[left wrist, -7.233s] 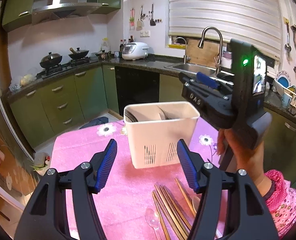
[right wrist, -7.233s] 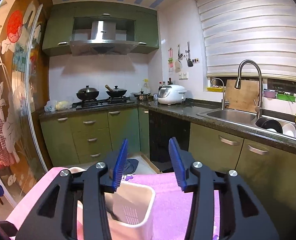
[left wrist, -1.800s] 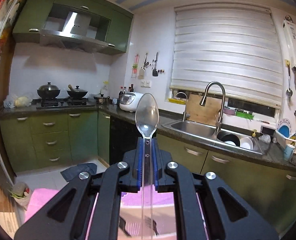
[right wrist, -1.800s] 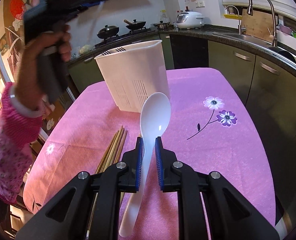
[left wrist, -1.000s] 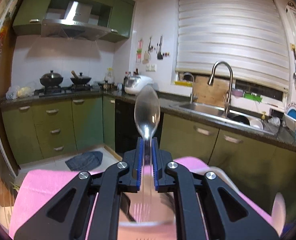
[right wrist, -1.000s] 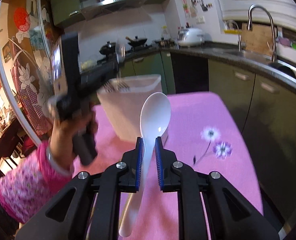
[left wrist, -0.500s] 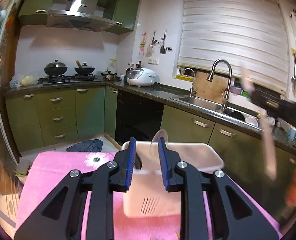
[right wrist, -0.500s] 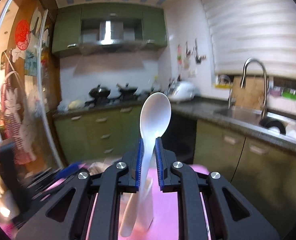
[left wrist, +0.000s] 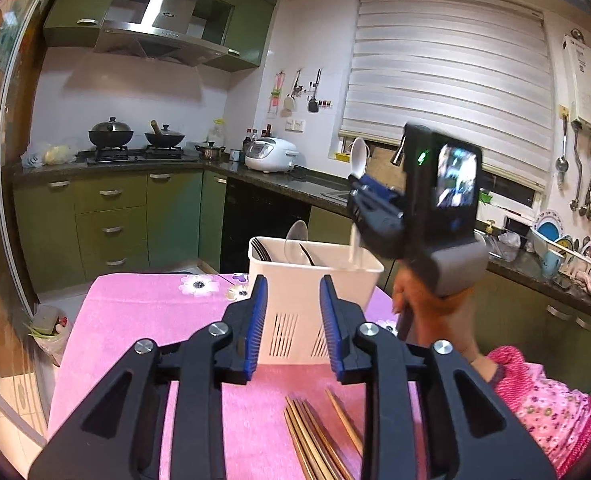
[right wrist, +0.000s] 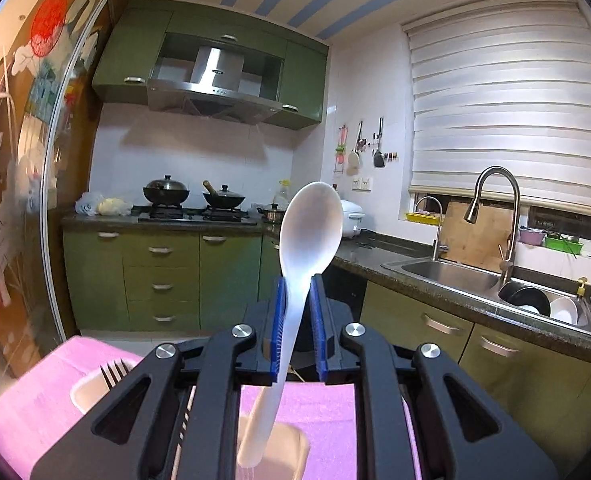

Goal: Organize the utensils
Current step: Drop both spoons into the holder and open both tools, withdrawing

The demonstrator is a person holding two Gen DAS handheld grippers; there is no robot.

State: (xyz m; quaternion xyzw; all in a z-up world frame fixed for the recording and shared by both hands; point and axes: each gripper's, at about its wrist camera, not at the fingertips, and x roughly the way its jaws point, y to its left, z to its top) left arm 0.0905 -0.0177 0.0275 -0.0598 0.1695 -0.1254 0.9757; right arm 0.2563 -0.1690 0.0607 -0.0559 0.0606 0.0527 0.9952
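A white slotted utensil holder stands on the pink tablecloth. A clear spoon and dark utensils stand inside it. My left gripper is just in front of the holder, its jaws opening with nothing between them. My right gripper is shut on a white spoon, bowl up. In the left wrist view that white spoon hangs handle-down over the holder's right end. Below the right gripper the holder shows a fork. Wooden chopsticks lie near the front edge.
A person's hand and pink sleeve hold the right gripper beside the holder. Green cabinets, a stove with pots and a sink with a tap line the far walls. A bag sits on the floor at left.
The left gripper let go of the clear spoon, which now stands in the holder, and drew back. The right gripper swung up and brought the white spoon over the holder.
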